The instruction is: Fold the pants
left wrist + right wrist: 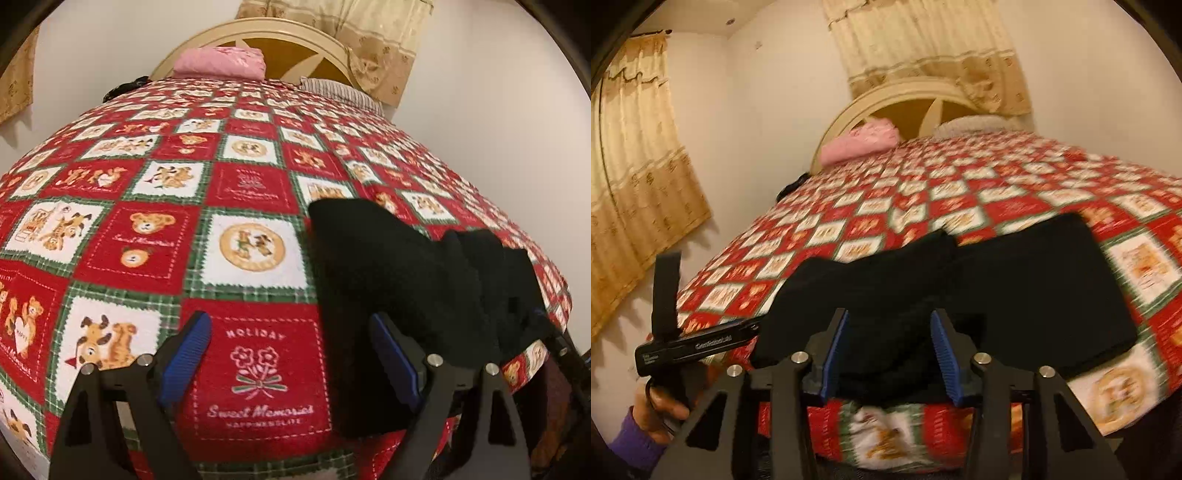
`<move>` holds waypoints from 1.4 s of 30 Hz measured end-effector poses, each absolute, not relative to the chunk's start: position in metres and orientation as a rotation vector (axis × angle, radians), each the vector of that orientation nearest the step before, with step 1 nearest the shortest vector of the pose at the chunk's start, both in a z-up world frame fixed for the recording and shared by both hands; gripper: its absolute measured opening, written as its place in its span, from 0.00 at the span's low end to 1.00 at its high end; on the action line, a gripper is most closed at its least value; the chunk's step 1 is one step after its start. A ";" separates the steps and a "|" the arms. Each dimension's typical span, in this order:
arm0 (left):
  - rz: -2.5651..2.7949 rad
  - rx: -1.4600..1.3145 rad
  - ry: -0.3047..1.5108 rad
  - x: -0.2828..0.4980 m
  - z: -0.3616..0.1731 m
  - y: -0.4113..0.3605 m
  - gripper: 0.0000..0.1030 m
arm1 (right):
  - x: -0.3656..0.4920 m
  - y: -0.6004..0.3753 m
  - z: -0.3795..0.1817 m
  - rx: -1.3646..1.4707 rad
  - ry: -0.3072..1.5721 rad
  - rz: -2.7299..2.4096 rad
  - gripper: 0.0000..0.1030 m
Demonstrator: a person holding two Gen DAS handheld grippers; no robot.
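Black pants (406,273) lie folded in a thick stack near the foot edge of a bed with a red, white and green teddy-bear quilt (221,184). My left gripper (291,350) is open and empty over the quilt, just left of the pants. In the right wrist view the pants (1015,288) spread ahead. My right gripper (890,350) is open, its blue pads on either side of the near bunched edge of the pants. The left gripper's body (698,343) and the hand holding it show at the left.
A pink pillow (221,62) and a striped pillow (340,92) lie at the cream headboard (295,40). Yellow curtains (639,184) hang on the walls. The quilt (886,432) drops over the bed's foot edge below my grippers.
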State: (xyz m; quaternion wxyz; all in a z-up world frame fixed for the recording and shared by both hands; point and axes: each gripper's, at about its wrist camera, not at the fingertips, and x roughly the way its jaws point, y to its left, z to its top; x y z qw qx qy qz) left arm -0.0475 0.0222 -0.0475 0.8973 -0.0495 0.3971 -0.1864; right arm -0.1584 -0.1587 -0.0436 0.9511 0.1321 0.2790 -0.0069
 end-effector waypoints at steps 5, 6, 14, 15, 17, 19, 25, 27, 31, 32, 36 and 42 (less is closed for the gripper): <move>-0.379 -0.071 0.822 -0.050 -0.049 0.023 0.87 | -0.153 -0.174 -0.063 0.349 0.639 -0.073 0.36; -0.379 -0.081 0.827 -0.049 -0.050 0.024 0.87 | -0.153 -0.176 -0.061 0.352 0.641 -0.068 0.36; -0.372 -0.060 0.827 -0.051 -0.051 0.020 0.87 | -0.129 -0.197 -0.066 0.540 0.609 -0.015 0.34; -0.372 -0.061 0.827 -0.051 -0.050 0.020 0.87 | -0.126 -0.194 -0.065 0.519 0.613 -0.037 0.17; -0.372 -0.068 0.827 -0.051 -0.050 0.022 0.87 | -0.127 -0.187 -0.064 0.435 0.618 -0.065 0.07; -0.372 -0.073 0.827 -0.051 -0.048 0.023 0.87 | -0.132 -0.183 -0.053 0.381 0.589 -0.048 0.07; -0.385 -0.079 0.814 -0.051 -0.043 0.021 0.87 | -0.163 -0.189 -0.027 0.252 0.521 -0.075 0.07; -0.393 -0.070 0.817 -0.052 -0.044 0.017 0.87 | -0.157 -0.204 -0.046 0.294 0.602 -0.132 0.07; -0.406 -0.036 0.825 -0.054 -0.046 0.009 0.87 | -0.154 -0.206 -0.059 0.254 0.622 -0.111 0.07; -0.403 -0.023 0.829 -0.054 -0.048 0.007 0.87 | -0.154 -0.203 -0.056 0.243 0.619 -0.106 0.09; -0.387 0.011 0.835 -0.054 -0.051 0.004 0.88 | -0.162 -0.208 -0.038 0.272 0.546 -0.081 0.28; -0.379 -0.005 0.841 -0.053 -0.051 0.008 0.90 | -0.150 -0.235 -0.022 0.307 0.468 -0.112 0.56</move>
